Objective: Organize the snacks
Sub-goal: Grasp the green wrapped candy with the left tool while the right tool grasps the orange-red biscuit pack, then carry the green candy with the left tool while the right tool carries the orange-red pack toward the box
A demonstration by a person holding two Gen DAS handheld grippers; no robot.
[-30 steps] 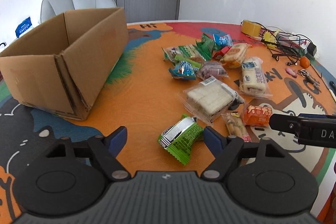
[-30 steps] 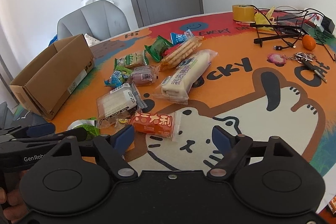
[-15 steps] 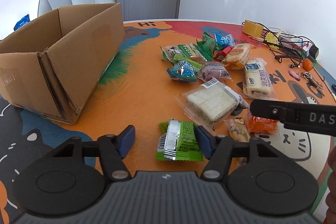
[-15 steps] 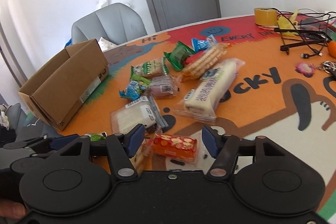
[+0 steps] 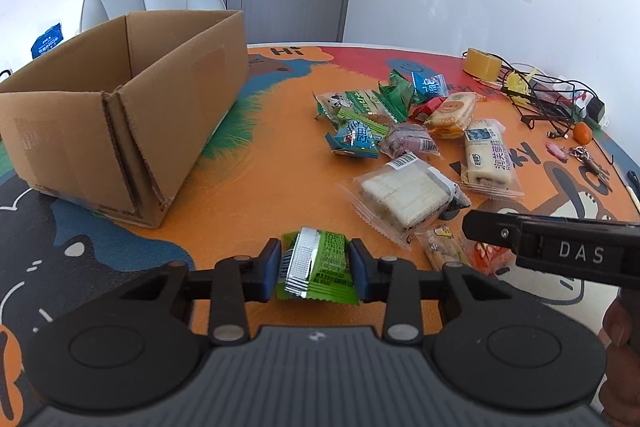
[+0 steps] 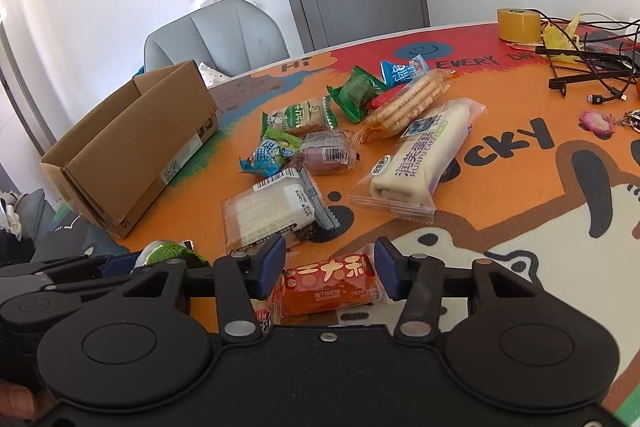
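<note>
My left gripper (image 5: 316,269) is shut on a green snack packet (image 5: 318,267) with a silver foil stripe, low over the table. An open cardboard box (image 5: 120,123) stands to its left, also in the right wrist view (image 6: 132,151). My right gripper (image 6: 330,273) has its jaws close around an orange snack packet (image 6: 328,283); the pads sit at the packet's ends. A pile of snacks lies beyond: a clear pack of white cake (image 6: 272,211), a long Runfu cake roll (image 6: 420,159), biscuits (image 6: 404,99), and small green and blue packets.
A yellow tape roll (image 6: 518,25), black cables (image 6: 592,67), keys (image 5: 588,159) and a small orange fruit (image 5: 582,133) lie at the table's far right. A grey chair (image 6: 216,35) stands behind the box. The right gripper's body (image 5: 560,251) crosses the left wrist view.
My left gripper closed on the green packet and lifted it a little. My right gripper moved down over the orange packet and its jaws narrowed around it.
</note>
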